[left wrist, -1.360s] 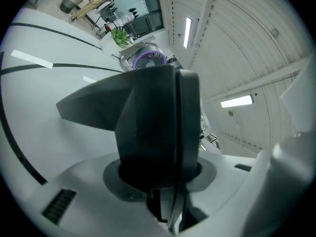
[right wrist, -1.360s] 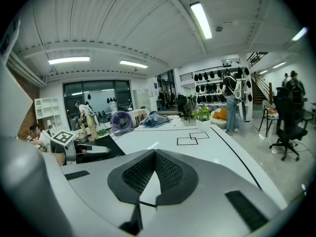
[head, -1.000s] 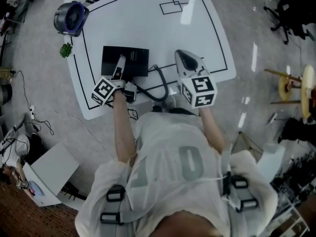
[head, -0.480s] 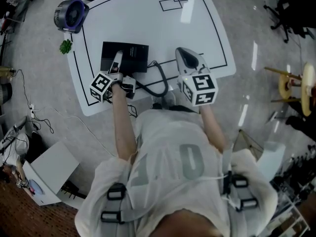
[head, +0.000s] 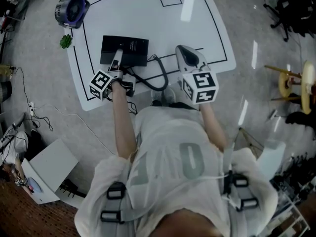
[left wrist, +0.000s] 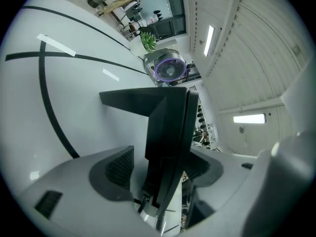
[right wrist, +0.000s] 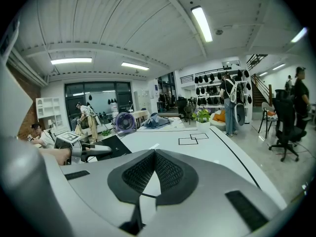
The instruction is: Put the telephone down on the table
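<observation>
Letting go is the step in hand, I judge: the left gripper's (left wrist: 160,169) jaws have just been opening and stand spread, with the near edge of the black telephone (head: 126,50) between them and neither pad seeming to press on it. The telephone appears to lie flat on the white bench (head: 163,28), left of centre in the head view, its black cord (head: 155,80) looping toward lower right. I would draw the left gripper straight back without rolling, so no pad catches the edge or drags the cord. The right gripper (right wrist: 154,174), pressed together and empty, hangs over the bench.
</observation>
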Demonstrator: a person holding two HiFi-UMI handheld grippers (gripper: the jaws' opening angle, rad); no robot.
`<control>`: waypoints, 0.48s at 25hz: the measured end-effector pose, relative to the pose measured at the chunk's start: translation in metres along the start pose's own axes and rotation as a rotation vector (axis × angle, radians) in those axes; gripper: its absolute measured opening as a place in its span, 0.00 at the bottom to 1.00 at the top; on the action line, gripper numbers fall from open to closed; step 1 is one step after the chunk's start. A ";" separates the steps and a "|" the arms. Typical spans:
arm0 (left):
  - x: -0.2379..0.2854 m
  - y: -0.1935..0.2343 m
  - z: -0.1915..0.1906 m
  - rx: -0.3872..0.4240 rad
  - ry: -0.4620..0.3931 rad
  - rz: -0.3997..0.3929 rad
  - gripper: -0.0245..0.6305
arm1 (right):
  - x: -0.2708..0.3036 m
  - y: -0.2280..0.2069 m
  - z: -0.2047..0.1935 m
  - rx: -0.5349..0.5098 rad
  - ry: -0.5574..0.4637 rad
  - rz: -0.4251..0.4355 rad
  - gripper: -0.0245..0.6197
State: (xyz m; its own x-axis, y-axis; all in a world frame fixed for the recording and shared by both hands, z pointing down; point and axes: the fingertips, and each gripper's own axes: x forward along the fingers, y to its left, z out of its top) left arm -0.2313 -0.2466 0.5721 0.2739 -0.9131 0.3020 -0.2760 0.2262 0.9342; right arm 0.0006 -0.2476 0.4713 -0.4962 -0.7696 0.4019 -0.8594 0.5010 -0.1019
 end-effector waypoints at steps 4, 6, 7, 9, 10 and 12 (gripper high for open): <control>-0.012 0.002 -0.004 -0.003 -0.004 -0.005 0.46 | -0.005 0.005 -0.003 -0.001 0.002 0.010 0.05; -0.017 0.004 -0.006 0.004 -0.005 -0.002 0.46 | -0.008 0.008 -0.005 -0.003 0.003 0.016 0.05; -0.020 0.005 -0.006 0.007 -0.005 -0.001 0.47 | -0.008 0.010 -0.006 -0.005 0.004 0.021 0.05; -0.024 0.006 -0.007 0.009 -0.007 -0.001 0.47 | -0.009 0.014 -0.008 -0.009 0.007 0.030 0.05; -0.027 0.006 -0.008 0.008 -0.007 -0.001 0.46 | -0.009 0.016 -0.008 -0.010 0.009 0.035 0.05; -0.032 0.007 -0.010 0.007 -0.009 -0.002 0.46 | -0.011 0.019 -0.010 -0.012 0.013 0.043 0.05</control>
State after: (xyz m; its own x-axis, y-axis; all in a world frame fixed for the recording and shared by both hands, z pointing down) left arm -0.2325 -0.2125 0.5710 0.2656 -0.9167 0.2985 -0.2823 0.2221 0.9333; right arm -0.0093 -0.2261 0.4740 -0.5310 -0.7420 0.4093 -0.8358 0.5382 -0.1087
